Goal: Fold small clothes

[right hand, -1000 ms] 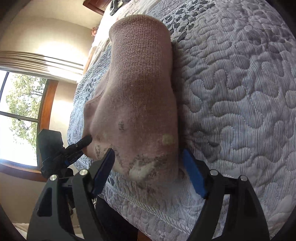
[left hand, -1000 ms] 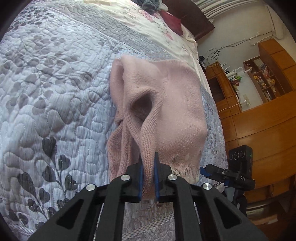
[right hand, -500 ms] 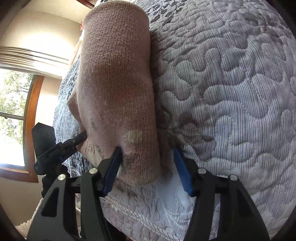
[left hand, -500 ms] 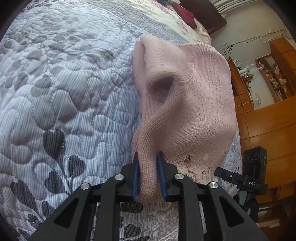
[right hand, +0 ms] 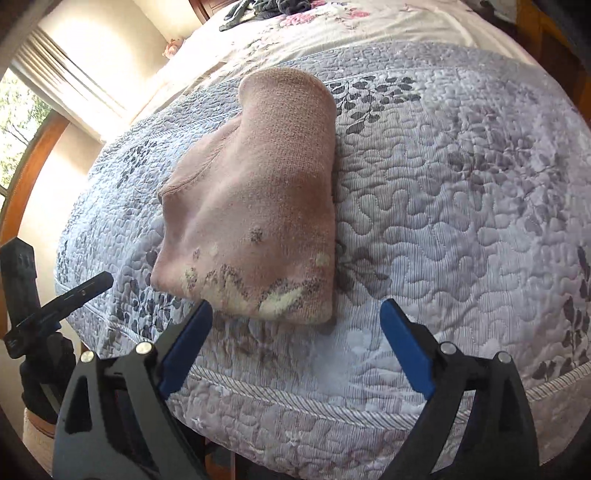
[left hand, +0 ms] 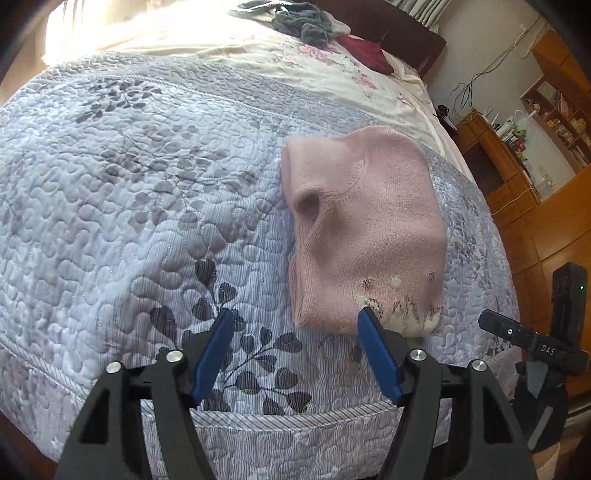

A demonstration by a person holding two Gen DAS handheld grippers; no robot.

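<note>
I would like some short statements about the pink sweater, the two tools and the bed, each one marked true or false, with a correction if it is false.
1. The pink sweater lies folded on the quilted bedspread. True.
2. The left tool is shut on the sweater's edge. False: its jaws stand wide open and hold nothing.
3. The right tool is open, with the sweater beyond its fingertips. True.
4. The sweater has a dark and cream pattern near the end closest to the tools. True.
5. The sweater hangs over the edge of the bed. False: it rests wholly on the bedspread, short of the edge.
6. The far end of the bed is bare. False: a pile of grey clothes lies there.
</note>
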